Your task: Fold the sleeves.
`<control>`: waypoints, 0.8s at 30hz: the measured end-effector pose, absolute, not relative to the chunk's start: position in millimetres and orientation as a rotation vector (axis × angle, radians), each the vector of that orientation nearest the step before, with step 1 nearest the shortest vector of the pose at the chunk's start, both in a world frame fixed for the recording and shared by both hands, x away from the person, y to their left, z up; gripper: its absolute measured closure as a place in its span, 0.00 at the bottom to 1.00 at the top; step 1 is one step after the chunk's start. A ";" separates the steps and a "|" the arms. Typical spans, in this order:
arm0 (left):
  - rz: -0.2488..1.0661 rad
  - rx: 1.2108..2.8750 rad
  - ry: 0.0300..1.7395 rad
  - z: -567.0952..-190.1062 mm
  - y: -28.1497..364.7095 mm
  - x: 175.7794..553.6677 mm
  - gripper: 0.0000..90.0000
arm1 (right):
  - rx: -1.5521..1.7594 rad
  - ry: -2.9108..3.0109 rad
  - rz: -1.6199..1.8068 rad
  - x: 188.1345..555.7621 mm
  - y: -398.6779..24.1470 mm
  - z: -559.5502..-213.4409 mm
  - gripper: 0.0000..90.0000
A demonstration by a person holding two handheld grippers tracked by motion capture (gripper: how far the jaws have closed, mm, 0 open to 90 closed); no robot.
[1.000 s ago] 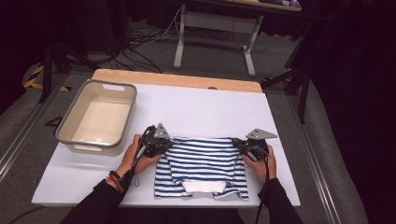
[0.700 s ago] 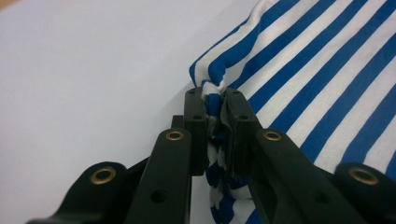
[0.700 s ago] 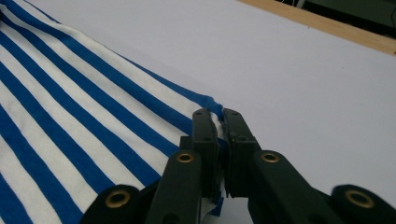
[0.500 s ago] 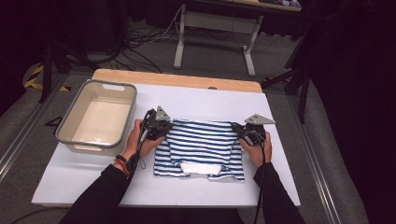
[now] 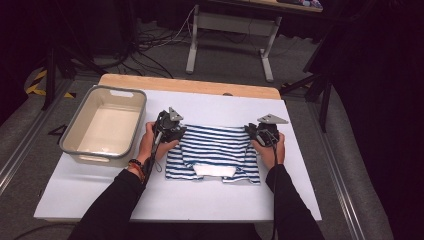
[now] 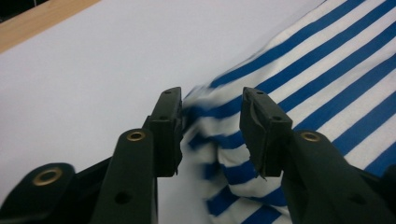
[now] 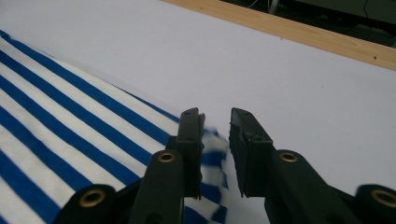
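Releasing the folded shirt [image 5: 215, 152] on the surface [image 5: 310, 175], your left gripper [image 6: 210, 128] and right gripper [image 7: 215, 140] have just been opening around its far corners; next, draw both back without dragging the cloth.

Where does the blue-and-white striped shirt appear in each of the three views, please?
High view: the striped shirt lies folded at the table's middle, between the two grippers.
Left gripper view: it covers the right side, a corner bunched between the open jaws.
Right gripper view: it covers the left side, a corner between the open jaws.
Shared landmark: the white table sheet with its wooden far edge.
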State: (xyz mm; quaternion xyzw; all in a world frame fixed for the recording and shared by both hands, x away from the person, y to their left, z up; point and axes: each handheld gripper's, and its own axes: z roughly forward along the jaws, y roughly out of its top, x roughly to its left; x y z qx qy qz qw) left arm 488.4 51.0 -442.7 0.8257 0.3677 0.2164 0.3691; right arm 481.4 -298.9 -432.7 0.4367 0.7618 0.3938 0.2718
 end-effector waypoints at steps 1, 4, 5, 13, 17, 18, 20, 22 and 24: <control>0.554 2.103 0.949 -441.7 51.5 486.5 0.59 | 1.172 2.040 1.064 479.2 -298.5 -431.6 0.75; 0.538 2.086 0.926 -439.0 52.2 483.2 0.48 | 1.171 2.015 1.055 474.3 -298.1 -428.5 0.68; 0.561 2.078 0.893 -435.0 51.0 476.6 0.43 | 1.148 2.002 1.052 466.4 -297.8 -424.1 0.65; 0.559 2.100 0.690 -425.9 48.8 429.5 0.35 | 0.993 2.126 1.145 424.7 -291.0 -421.4 0.72; 0.521 2.118 0.627 -431.5 50.3 409.3 0.34 | 0.941 2.221 1.174 404.6 -288.8 -426.7 0.74; 0.507 2.127 0.616 -433.2 50.5 406.3 0.34 | 0.934 2.233 1.171 401.1 -288.6 -427.5 0.74; 0.500 2.144 0.598 -436.6 50.8 400.2 0.34 | 0.932 2.244 1.171 397.8 -288.3 -428.6 0.74; 0.479 2.170 0.572 -441.3 51.4 392.7 0.36 | 0.913 2.282 1.162 387.9 -287.9 -431.5 0.73; 0.469 2.187 0.554 -445.6 51.5 387.6 0.38 | 0.921 2.304 1.167 382.6 -288.2 -434.5 0.73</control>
